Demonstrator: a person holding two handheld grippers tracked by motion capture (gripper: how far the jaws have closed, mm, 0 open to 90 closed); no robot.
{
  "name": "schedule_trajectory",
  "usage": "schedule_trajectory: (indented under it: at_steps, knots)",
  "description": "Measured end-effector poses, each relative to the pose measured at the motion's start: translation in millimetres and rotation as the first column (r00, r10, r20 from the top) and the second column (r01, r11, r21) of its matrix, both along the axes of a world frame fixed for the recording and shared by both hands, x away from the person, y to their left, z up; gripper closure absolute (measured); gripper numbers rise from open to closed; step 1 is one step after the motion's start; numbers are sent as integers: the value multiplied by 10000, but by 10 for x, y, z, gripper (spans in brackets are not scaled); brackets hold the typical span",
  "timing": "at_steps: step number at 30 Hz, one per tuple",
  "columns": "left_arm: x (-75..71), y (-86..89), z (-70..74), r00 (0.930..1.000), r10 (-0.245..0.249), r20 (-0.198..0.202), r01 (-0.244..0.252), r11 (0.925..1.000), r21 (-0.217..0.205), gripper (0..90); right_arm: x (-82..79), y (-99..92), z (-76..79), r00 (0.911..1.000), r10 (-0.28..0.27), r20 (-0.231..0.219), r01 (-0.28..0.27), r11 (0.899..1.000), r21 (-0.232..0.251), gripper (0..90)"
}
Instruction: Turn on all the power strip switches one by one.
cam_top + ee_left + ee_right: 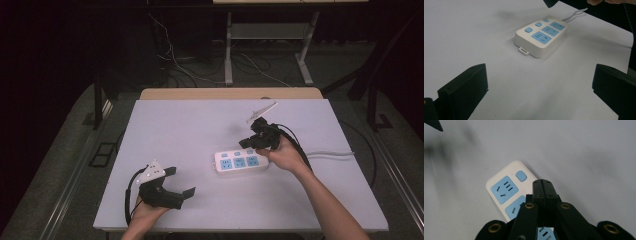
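**Power strip on desk, right gripper poised above it**

No brand, label or readable writing anywhere on the power strip (241, 161); only slot openings on the blue faces.

Partly hidden: in the right gripper view, near end of the strip (506, 192) covered by the gripper's own black linkage, leaving one full socket, part of a second, a sliver of a third and one blue button exposed. In the left gripper view, far end of the strip (541, 35) and its cord (575, 13) cut short near the top edge, beside a dark corner of the other gripper. Contact between right gripper and strip impossible to tell.

White, rounded, flat body with three pale-blue socket panels in a row along the near side and three small blue buttons along the far side, plus a small hanging tab at the left end. Lying flat right of centre on the white desk (190, 125), white cord (330, 153) trailing off to the right edge.

Right gripper (251, 141), held in the right hand (285, 156), over the strip's far right part, jaws pressed together, nothing between them. Left gripper (181, 181), held in the left hand (147, 210) at the near left of the desk, jaws spread wide apart, empty, well apart from the strip and pointed toward it.
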State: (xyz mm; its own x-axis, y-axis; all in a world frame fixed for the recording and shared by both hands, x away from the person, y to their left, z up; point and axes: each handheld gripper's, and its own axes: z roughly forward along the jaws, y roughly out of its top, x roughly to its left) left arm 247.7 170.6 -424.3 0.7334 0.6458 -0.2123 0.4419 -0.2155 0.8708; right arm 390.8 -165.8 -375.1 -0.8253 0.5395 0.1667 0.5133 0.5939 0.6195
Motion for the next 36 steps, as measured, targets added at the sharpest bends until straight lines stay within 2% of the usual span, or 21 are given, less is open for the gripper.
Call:
schedule_trajectory:
  at_steps: [13,21,32,36]
  knots:
    - [1,8,2,10000,-14,5,14,10000,-7,0,47,126,-117,9995,160,-263,-162,9998,-83,900]
    - [-2,13,5,10000,-5,22,5,10000,-1,0,66,200,-223,9989,169,-444,-185,9992,-353,900]
    - [1,20,5,10000,22,56,-21,10000,-39,0,88,197,-286,9983,143,-570,-169,9988,-465,900]
    - [0,19,5,10000,20,51,-20,10000,-24,0,81,193,-322,9978,161,-638,-185,9992,-362,900]
